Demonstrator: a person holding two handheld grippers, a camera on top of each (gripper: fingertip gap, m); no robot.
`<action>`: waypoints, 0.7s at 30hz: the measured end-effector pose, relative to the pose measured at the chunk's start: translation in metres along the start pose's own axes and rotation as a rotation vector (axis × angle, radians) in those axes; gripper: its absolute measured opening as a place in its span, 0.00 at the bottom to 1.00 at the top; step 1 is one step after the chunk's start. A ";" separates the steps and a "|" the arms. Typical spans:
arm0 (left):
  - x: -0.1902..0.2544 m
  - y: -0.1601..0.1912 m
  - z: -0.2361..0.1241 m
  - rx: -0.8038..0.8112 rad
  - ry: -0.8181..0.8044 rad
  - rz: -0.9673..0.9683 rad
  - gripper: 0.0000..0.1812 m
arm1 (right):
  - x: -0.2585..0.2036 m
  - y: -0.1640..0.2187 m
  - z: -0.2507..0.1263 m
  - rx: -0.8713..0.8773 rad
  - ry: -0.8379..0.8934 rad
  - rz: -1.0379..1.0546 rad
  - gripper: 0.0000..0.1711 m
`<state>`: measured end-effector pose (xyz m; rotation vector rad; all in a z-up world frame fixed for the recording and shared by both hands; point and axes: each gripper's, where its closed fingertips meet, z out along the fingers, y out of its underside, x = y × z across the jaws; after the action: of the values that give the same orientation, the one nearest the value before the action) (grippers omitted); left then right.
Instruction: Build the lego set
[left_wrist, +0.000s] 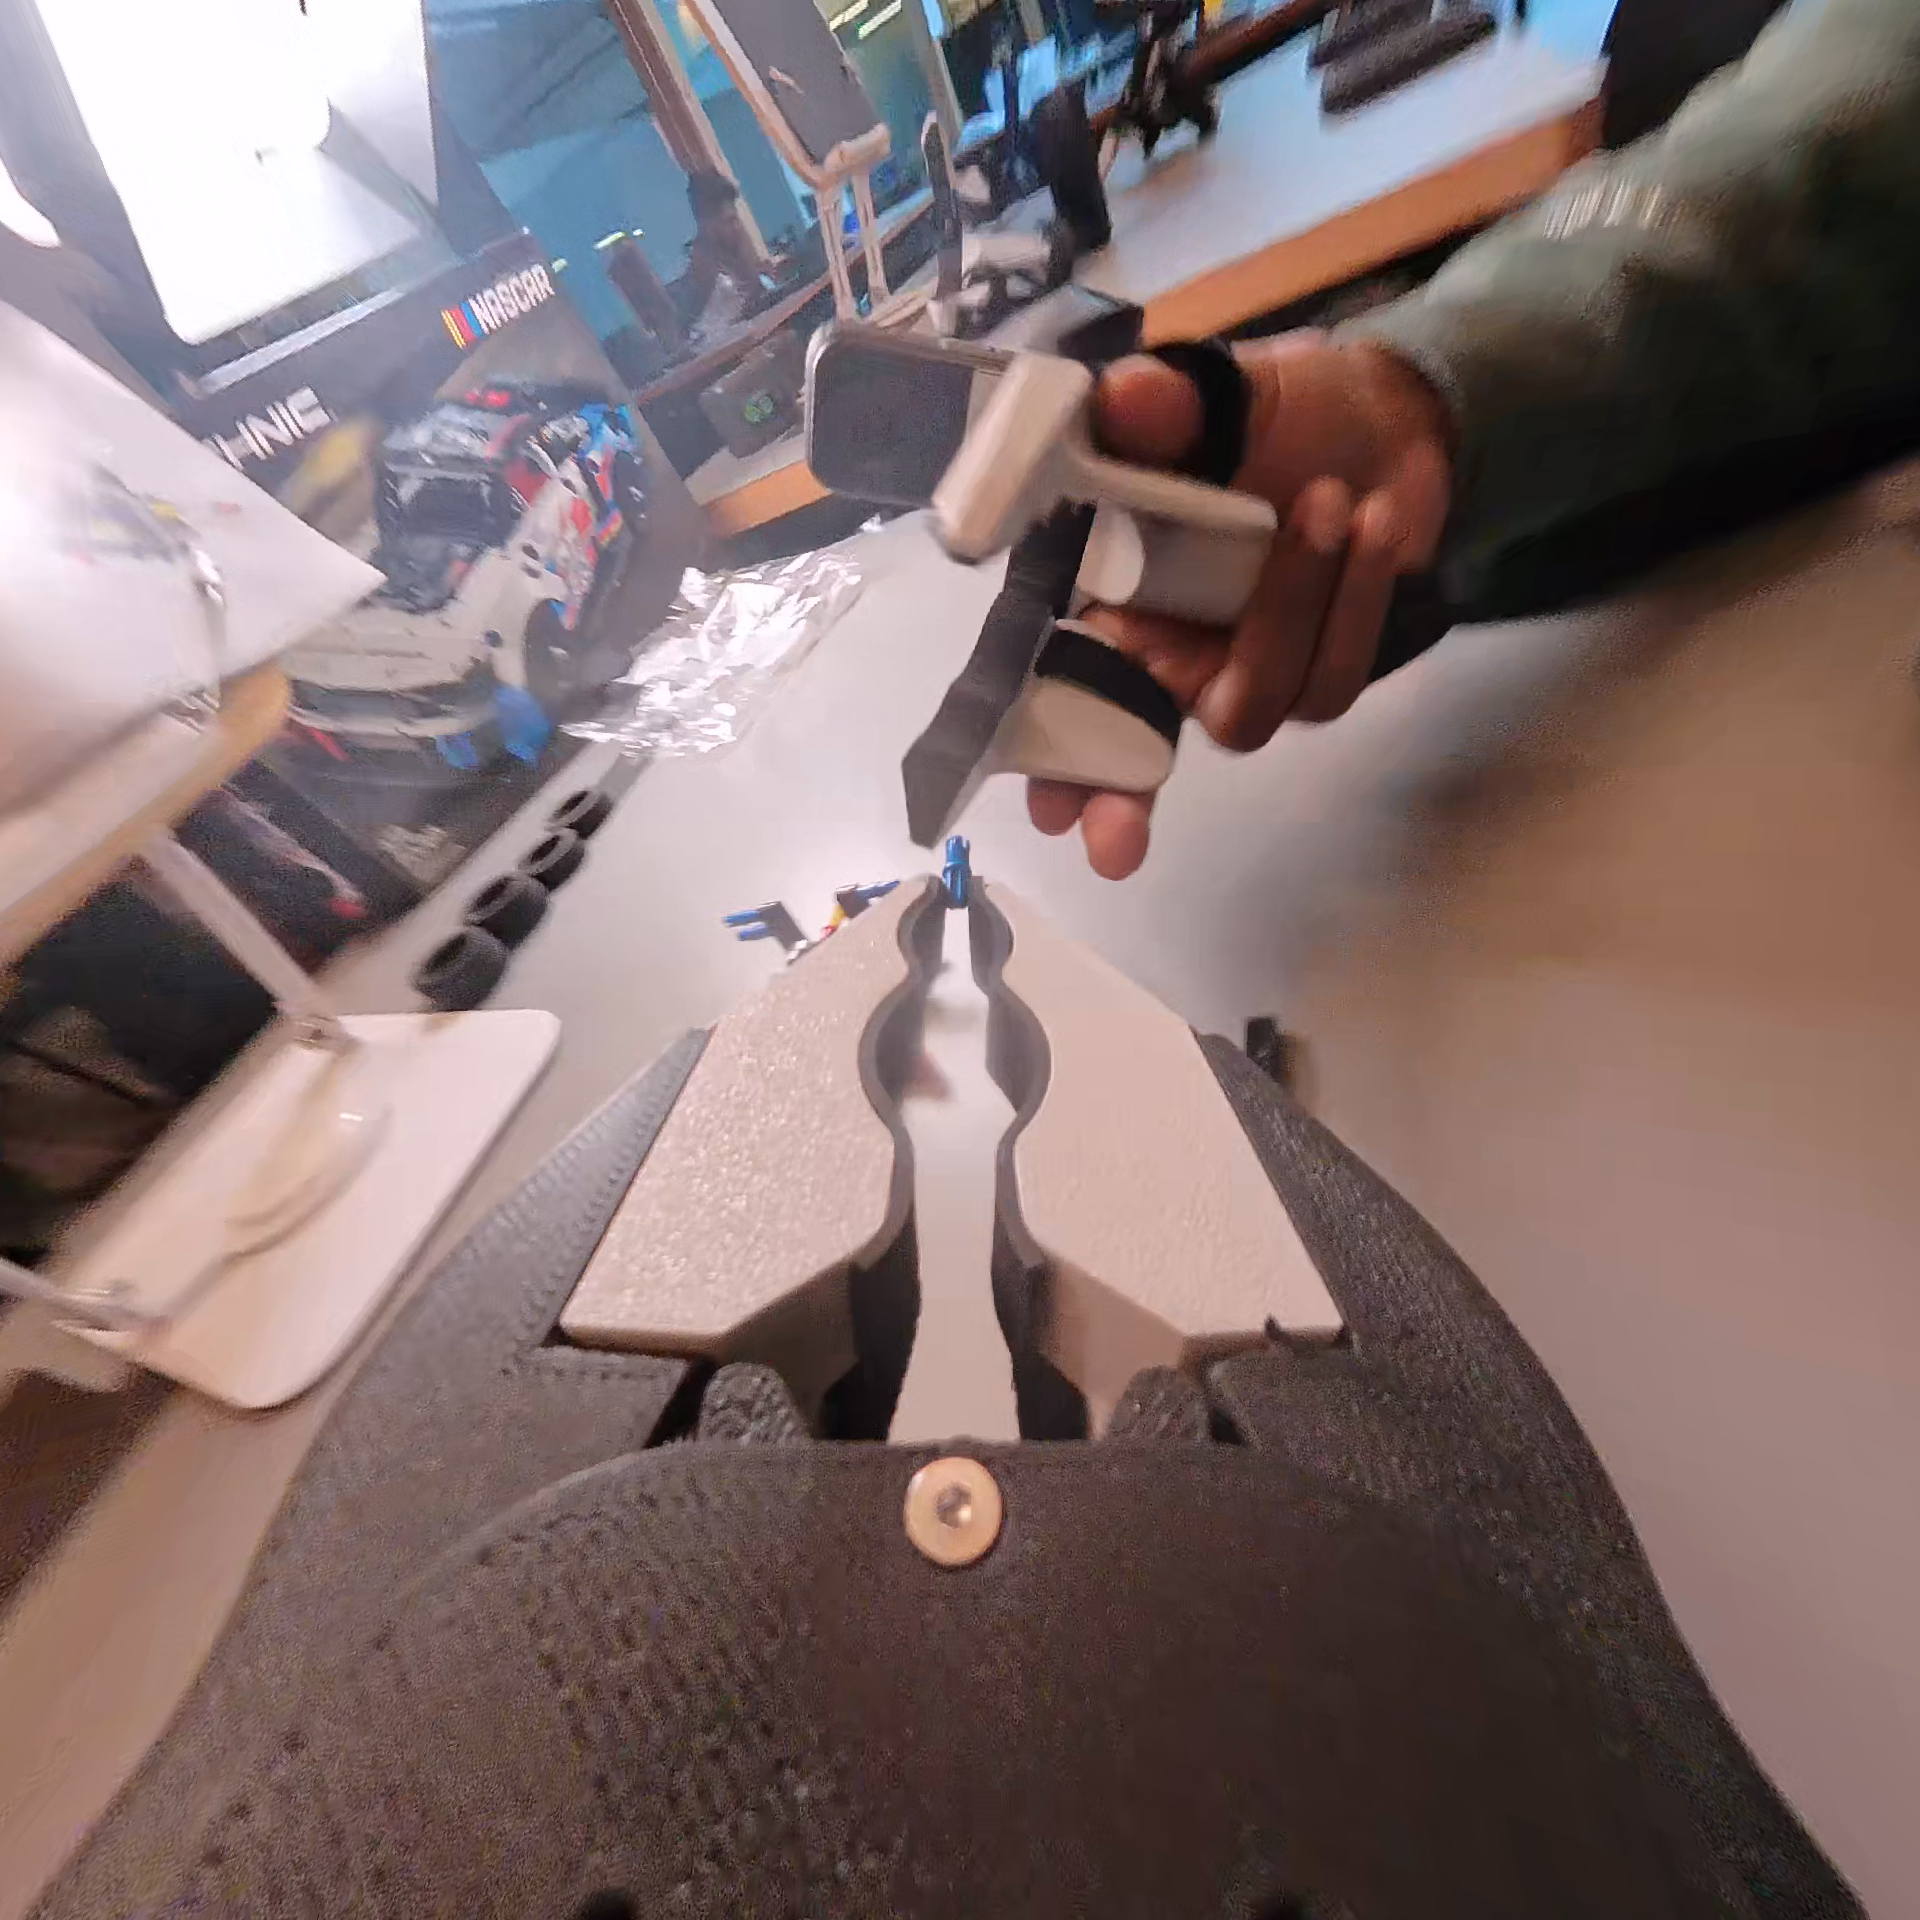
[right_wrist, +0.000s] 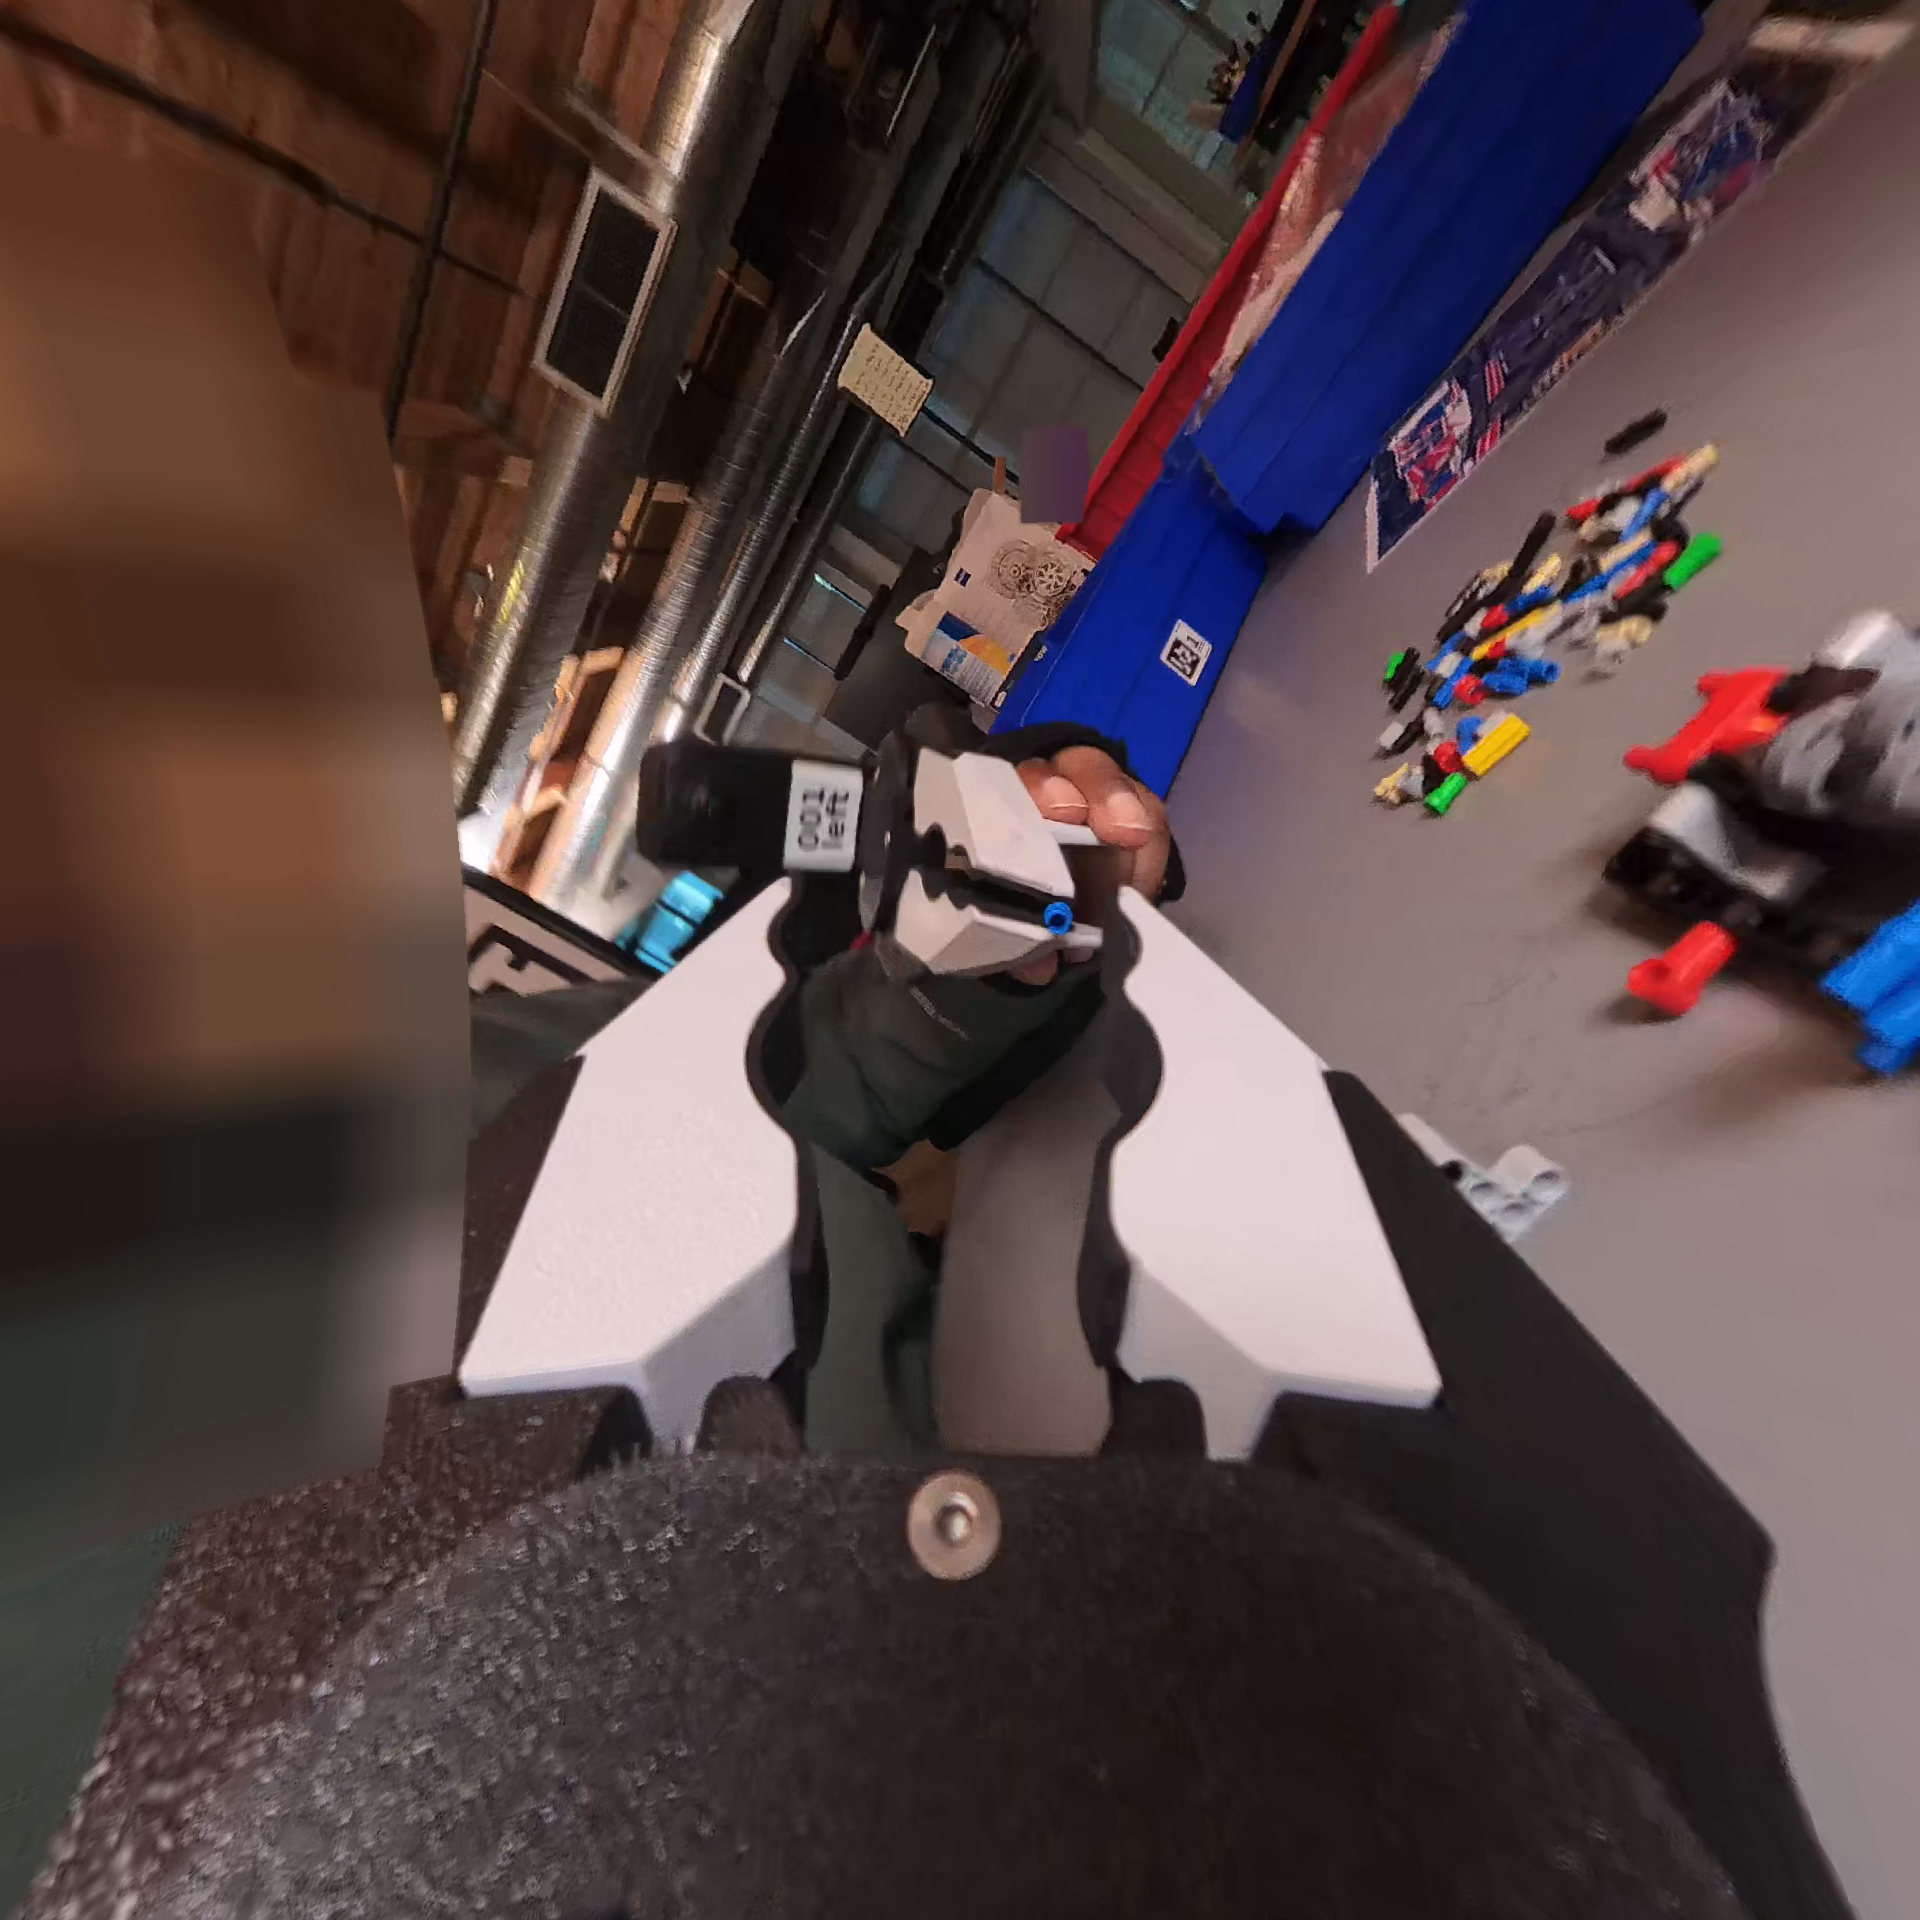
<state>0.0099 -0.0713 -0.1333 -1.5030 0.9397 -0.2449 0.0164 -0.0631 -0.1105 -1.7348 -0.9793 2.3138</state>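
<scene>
My left gripper (left_wrist: 957, 902) is shut on a small blue lego pin (left_wrist: 956, 873), which sticks up from its fingertips above the grey table (left_wrist: 790, 831). In the right wrist view the left gripper (right_wrist: 1075, 920) shows head-on, with the blue pin (right_wrist: 1058, 916) at its tip. My right gripper (right_wrist: 951, 904) is open and empty, with its jaws wide on either side of the left gripper. In the left wrist view the right gripper (left_wrist: 1013, 805), held by a hand, points down just above and right of the pin.
A pile of loose coloured lego pieces (right_wrist: 1538, 644) and a partly built red, grey and blue model (right_wrist: 1787, 790) lie at the right. A grey beam (right_wrist: 1512, 1184) lies nearer. Black tyres (left_wrist: 520, 894), a booklet stand (left_wrist: 312, 1195), the set's box (left_wrist: 499, 540) and a plastic bag (left_wrist: 727, 644) stand at the left.
</scene>
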 end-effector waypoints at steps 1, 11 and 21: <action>0.000 -0.005 -0.002 0.034 0.030 -0.080 0.01 | -0.001 0.001 -0.003 -0.029 0.011 -0.112 0.27; 0.014 -0.027 -0.008 0.150 0.189 -0.285 0.01 | -0.046 0.022 -0.010 -0.101 -0.036 -1.007 0.00; 0.019 -0.035 -0.009 0.187 0.261 -0.376 0.01 | -0.032 0.020 -0.013 -0.196 0.133 -1.178 0.00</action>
<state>0.0303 -0.0946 -0.1069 -1.4864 0.8042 -0.7955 0.0449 -0.0876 -0.0968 -0.8558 -1.6169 1.3388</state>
